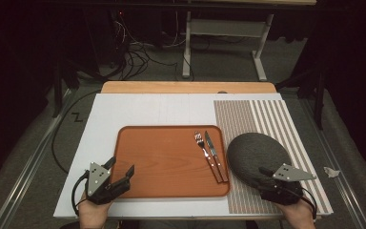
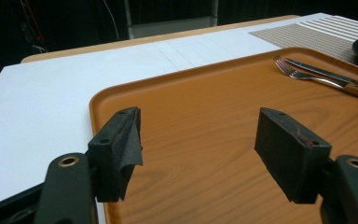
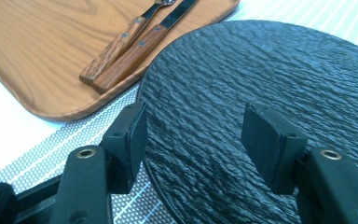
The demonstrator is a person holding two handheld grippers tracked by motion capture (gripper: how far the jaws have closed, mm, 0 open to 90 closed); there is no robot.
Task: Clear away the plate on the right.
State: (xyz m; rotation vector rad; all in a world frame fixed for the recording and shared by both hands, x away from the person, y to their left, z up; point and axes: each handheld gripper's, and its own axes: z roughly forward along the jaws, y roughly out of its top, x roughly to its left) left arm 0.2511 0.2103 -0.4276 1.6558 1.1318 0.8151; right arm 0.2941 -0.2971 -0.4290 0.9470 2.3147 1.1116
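Note:
An orange wood-grain tray (image 1: 162, 162) lies on the white board. On its right side a fork (image 1: 207, 155) and a knife (image 1: 216, 155) with wooden handles lie side by side. A round black slate plate (image 1: 255, 155) rests on the striped mat just right of the tray. My left gripper (image 1: 123, 174) is open over the tray's front-left corner, nothing between its pads (image 2: 121, 144). My right gripper (image 1: 267, 175) is open over the plate's (image 3: 261, 84) near edge, its jaws apart above the slate. The fork (image 3: 121, 39) and knife (image 3: 144, 44) handles lie to its left.
A striped placemat (image 1: 267, 119) covers the board's right part. The white board (image 1: 138, 112) sits on a wooden table (image 1: 186, 87). A crumpled white scrap (image 1: 331, 172) lies on the floor at right. Cables and a table frame (image 1: 224, 43) stand beyond.

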